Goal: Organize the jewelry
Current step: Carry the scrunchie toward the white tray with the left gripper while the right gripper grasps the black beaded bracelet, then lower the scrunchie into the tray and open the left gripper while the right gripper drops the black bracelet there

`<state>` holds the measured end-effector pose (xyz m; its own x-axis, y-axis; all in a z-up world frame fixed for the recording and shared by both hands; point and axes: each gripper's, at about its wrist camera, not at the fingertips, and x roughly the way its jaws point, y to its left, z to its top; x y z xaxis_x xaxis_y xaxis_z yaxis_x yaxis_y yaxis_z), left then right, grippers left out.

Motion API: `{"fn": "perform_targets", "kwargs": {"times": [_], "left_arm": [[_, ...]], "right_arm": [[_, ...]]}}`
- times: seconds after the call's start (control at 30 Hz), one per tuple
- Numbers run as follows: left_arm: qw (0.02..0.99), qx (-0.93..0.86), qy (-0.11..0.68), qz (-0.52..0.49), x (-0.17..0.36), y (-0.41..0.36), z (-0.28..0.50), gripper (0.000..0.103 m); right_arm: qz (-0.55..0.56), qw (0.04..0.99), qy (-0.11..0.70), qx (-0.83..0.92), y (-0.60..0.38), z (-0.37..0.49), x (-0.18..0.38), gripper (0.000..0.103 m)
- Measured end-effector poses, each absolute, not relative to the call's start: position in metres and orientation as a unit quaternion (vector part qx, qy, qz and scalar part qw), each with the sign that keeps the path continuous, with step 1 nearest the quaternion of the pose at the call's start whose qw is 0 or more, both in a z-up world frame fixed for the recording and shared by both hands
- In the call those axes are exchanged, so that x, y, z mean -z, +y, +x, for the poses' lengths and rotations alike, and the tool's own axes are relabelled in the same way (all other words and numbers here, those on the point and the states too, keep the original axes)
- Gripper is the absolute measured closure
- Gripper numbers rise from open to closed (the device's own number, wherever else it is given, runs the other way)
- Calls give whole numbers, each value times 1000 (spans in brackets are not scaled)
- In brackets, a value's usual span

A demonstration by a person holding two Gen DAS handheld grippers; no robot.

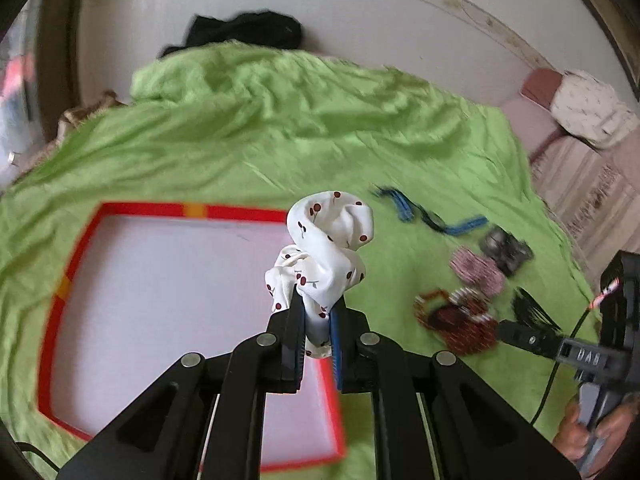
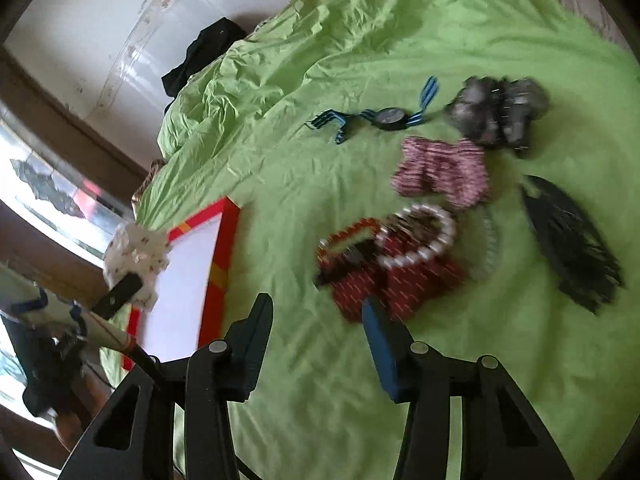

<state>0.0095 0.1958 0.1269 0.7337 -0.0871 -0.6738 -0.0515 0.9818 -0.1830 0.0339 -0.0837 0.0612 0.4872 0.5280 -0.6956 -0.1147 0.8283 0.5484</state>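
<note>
Left gripper (image 1: 318, 312) pinches the cherry-print scrunchie (image 1: 326, 252) over the red-rimmed tray (image 1: 192, 210): soft, light, floppy, so grab bunched fabric. Right gripper (image 2: 316, 320) hangs part-open, empty.

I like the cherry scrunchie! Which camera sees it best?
The left wrist view: the cherry scrunchie fills the middle, sharp, pinched in the left gripper. The right wrist view shows it only small and blurry at the left edge, above the red-rimmed tray.

Crumpled green cloth sheet (image 1: 280, 128), soft white cloth scrunchie (image 1: 328, 248), matt black plastic tongs (image 1: 318, 320)
</note>
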Motion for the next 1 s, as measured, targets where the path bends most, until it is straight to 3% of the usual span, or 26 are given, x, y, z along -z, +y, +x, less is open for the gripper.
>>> {"fn": "perform_targets", "kwargs": {"times": [0.3,0.33,0.37,0.4,0.43,0.77,1.0], "left_arm": [[930,-41,345,-119,-118,255,15,93],[931,-42,342,-122,-118,258,15,93],[931,-44,340,-126,-117,263,15,93],[930,-45,340,-130,-117,266,14,93],[930,-46,339,-137,-116,270,15,93],[911,-60,354,-204,-107,320,25,93],[880,-85,381,-270,-83,375,45,93]], "right_arm": [[181,832,513,-111,-56,79,-40,52],[184,831,514,-108,-57,81,-38,57],[187,829,516,-105,-58,83,-37,75],[189,827,519,-101,-59,85,-36,86],[192,825,522,-99,-60,86,-37,88],[186,853,476,-107,-41,88,-92,88],[171,842,478,-184,42,108,-119,88]]}}
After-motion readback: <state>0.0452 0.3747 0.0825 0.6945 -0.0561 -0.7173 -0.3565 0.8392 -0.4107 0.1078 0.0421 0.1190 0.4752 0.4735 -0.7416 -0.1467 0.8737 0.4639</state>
